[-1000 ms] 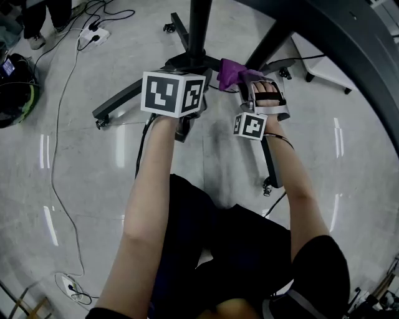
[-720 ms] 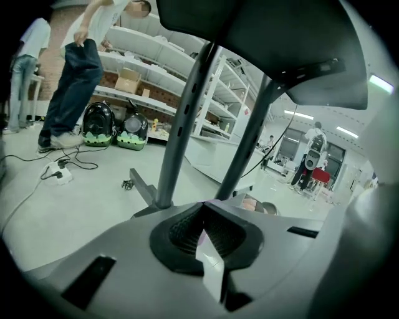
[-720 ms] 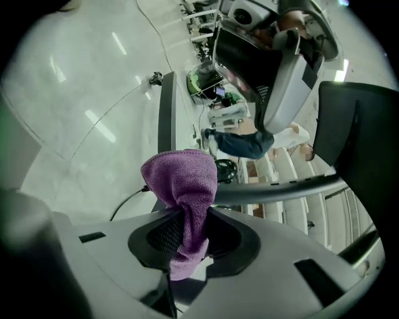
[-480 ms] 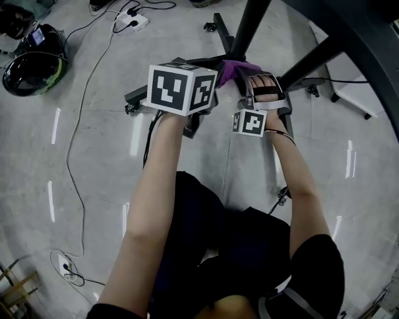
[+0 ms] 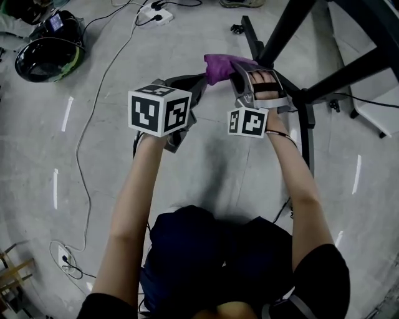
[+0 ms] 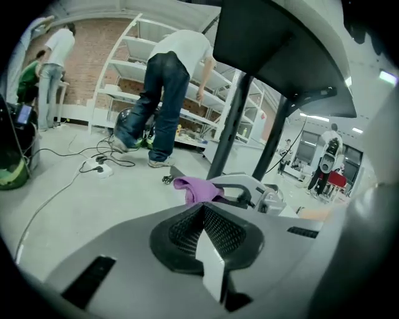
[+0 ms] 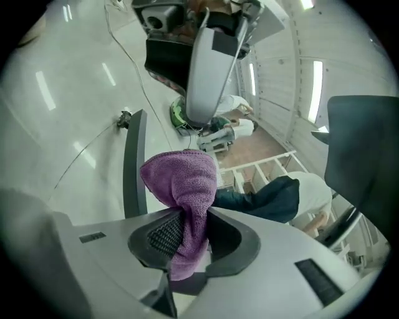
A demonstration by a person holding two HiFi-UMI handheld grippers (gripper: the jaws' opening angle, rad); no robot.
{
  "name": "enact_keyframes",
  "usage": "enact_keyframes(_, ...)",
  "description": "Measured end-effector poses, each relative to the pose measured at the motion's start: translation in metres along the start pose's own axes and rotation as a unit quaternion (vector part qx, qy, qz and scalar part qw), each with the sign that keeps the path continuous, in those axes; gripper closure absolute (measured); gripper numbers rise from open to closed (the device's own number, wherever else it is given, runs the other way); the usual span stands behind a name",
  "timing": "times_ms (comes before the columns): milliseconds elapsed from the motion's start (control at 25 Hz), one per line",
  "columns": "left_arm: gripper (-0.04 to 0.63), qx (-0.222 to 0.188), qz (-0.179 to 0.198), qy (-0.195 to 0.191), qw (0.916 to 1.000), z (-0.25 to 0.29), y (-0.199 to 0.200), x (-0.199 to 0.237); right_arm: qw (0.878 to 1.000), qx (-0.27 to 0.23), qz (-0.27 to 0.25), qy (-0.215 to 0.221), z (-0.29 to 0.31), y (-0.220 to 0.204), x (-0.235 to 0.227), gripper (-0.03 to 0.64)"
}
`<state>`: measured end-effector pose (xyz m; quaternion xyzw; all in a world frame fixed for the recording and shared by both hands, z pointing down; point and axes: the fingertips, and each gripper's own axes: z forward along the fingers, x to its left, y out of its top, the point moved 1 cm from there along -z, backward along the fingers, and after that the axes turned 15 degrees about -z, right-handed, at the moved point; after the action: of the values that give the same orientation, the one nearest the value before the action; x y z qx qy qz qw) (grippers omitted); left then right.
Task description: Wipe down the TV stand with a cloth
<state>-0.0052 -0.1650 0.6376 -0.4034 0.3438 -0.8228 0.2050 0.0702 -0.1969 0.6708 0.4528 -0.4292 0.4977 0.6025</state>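
Observation:
My right gripper (image 5: 240, 70) is shut on a purple cloth (image 5: 219, 65), which bulges out past its jaws (image 7: 187, 230) as a rounded wad (image 7: 182, 180). The cloth hangs just left of a black leg (image 5: 252, 36) of the TV stand; that leg (image 7: 132, 163) runs along the floor beside it, and I cannot tell whether they touch. The stand's poles (image 5: 288, 23) rise at the upper right. My left gripper (image 5: 190, 84) is held left of the cloth, jaws shut on nothing (image 6: 202, 212). From there the cloth (image 6: 196, 187) and the right gripper (image 6: 249, 190) show ahead.
A black and green helmet (image 5: 50, 57) lies on the floor at the far left. A white power strip (image 5: 156, 14) with cables sits at the top, and a thin cable (image 5: 80, 143) trails down the left. Another stand leg (image 5: 305, 128) runs by my right arm. People (image 6: 165, 93) stand at shelves beyond.
The right gripper and cloth have moved from the base of the stand's pole out to the left, beside the leg. The left gripper has drawn further left, away from the right one.

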Motion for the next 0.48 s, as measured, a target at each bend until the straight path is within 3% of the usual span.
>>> enact_keyframes(120, 0.588, -0.016, -0.018, 0.006, 0.9997, -0.007, -0.010, 0.023, 1.000, -0.016, -0.010, 0.003, 0.010, 0.020, 0.004, 0.511)
enact_keyframes(320, 0.588, -0.032, -0.017, 0.035, 0.9987, -0.026, -0.024, 0.055, 0.999, -0.047, -0.014, -0.002, 0.031, 0.058, 0.005, 0.511)
enact_keyframes(480, 0.588, -0.049, -0.046, 0.056, 0.9962, -0.043, -0.031, 0.081, 0.997, -0.069, -0.009, -0.013, 0.043, 0.091, 0.001, 0.511)
